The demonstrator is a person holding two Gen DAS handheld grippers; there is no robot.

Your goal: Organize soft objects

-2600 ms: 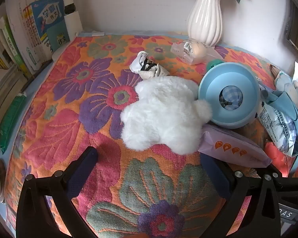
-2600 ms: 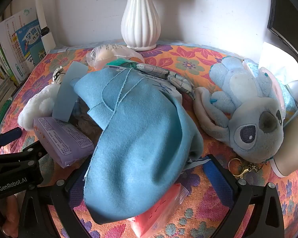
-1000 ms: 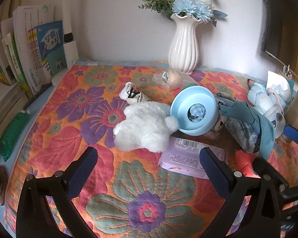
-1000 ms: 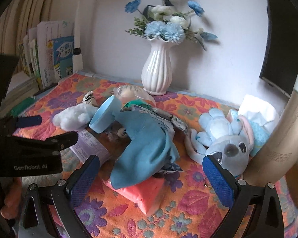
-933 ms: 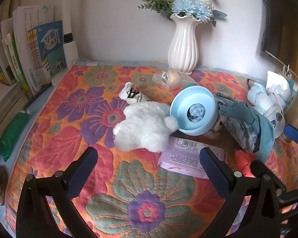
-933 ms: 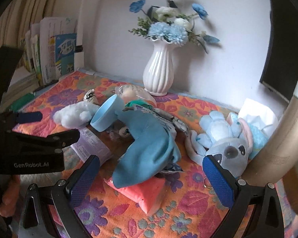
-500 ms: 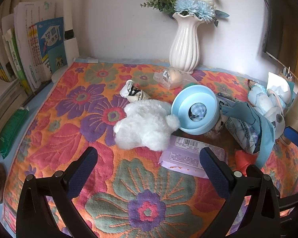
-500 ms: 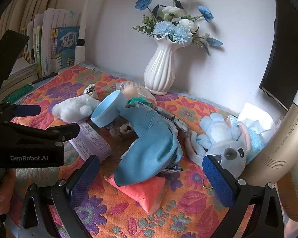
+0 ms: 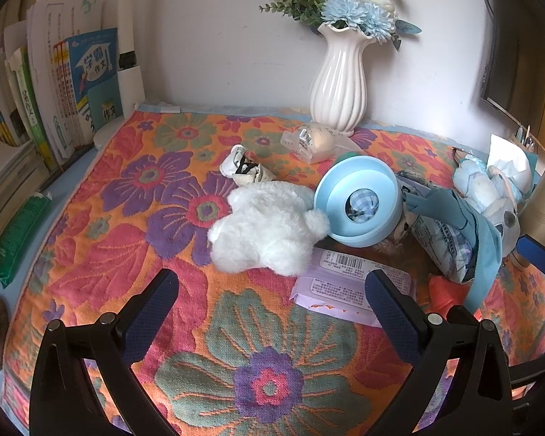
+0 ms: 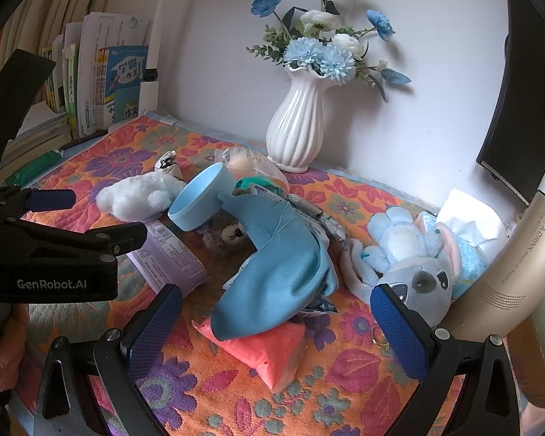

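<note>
**Approach with both tongs spread and empty**

Left wrist view: left tongs (image 9: 270, 299) gape above the surface; centre them over the white plush toy (image 9: 269, 230) first.

Right wrist view: right tongs (image 10: 276, 321) gape, facing the blue cloth (image 10: 283, 261); grip its bulk.

Left gripper (image 9: 270, 299) hangs above the surface, jaws spread wide, nothing between them; right gripper (image 10: 276, 321) is spread just as wide and empty, with a hand (image 10: 4, 354) gripping the left tool's handle
</note>
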